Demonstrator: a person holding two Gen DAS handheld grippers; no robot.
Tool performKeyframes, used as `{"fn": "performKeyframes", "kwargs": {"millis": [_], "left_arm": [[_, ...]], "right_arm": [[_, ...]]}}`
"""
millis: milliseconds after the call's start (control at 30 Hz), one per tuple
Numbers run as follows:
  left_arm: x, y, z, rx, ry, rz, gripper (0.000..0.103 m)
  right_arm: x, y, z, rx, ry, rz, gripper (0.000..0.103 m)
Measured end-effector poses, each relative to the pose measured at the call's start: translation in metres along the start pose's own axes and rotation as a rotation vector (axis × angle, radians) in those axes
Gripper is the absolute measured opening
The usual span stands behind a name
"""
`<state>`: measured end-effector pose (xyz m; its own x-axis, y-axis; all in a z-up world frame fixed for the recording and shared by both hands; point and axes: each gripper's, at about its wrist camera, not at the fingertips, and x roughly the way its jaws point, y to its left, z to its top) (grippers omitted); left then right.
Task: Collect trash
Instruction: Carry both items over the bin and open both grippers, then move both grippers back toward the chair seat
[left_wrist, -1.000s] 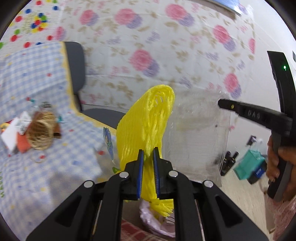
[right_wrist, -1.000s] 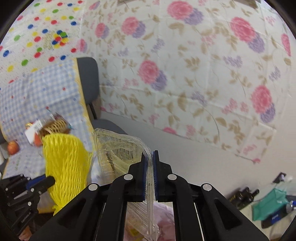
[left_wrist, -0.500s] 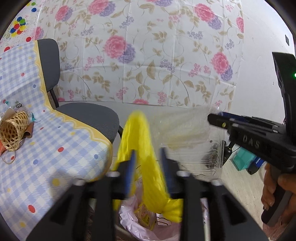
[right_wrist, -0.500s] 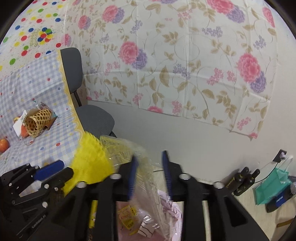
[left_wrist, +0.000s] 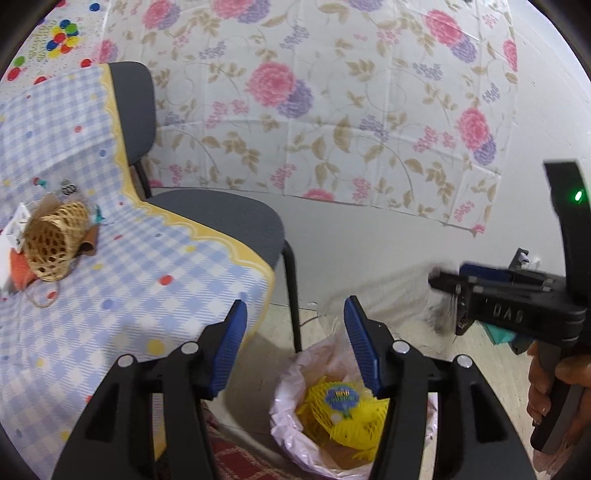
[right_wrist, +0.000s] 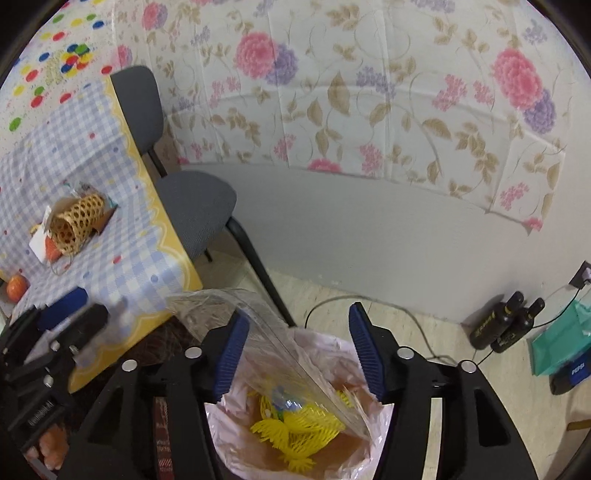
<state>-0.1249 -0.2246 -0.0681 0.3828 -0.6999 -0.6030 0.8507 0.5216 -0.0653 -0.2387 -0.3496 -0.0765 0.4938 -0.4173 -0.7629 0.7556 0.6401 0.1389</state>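
Note:
A yellow foam fruit net lies inside the trash bin lined with a pink bag on the floor; it also shows in the right wrist view. My left gripper is open and empty above the bin. My right gripper is open above the bin. A clear plastic clamshell hangs tilted between its fingers, its lower end over the bin, blurred. In the left wrist view the right gripper sits at the right.
A table with a blue checked cloth stands left, carrying a wicker basket and scraps. A grey chair stands by the flowered wall. Black bottles and a teal box sit on the floor right.
Both grippers have opened. The yellow net dropped from the left gripper into the bin. The clear clamshell left the right gripper's grip and is falling toward the bin.

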Motion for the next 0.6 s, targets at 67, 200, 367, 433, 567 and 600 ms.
{"fn": "performKeyframes", "kwargs": {"millis": [67,200,367,433,567,600], "left_arm": [[-0.004,0.007,0.001,-0.012,-0.007,0.01,0.053],[-0.007,0.02,0.004,-0.04,-0.01,0.027,0.053],[-0.01,0.029,0.005,-0.061,-0.014,0.044,0.053],[-0.011,0.032,0.006,-0.067,-0.016,0.053,0.053],[-0.015,0.037,0.007,-0.075,-0.023,0.063,0.053],[-0.015,0.038,0.008,-0.076,-0.025,0.067,0.053]], "right_arm": [[0.005,0.004,-0.003,0.0,0.047,0.027,0.061],[0.012,0.014,-0.009,0.0,0.142,0.089,0.074],[0.006,0.022,-0.012,-0.014,0.157,0.102,0.08],[0.004,0.022,-0.01,-0.007,0.157,0.127,0.083],[-0.006,0.019,-0.003,-0.002,0.085,0.075,0.084],[-0.009,0.018,-0.001,-0.02,0.068,0.015,0.084]]}}
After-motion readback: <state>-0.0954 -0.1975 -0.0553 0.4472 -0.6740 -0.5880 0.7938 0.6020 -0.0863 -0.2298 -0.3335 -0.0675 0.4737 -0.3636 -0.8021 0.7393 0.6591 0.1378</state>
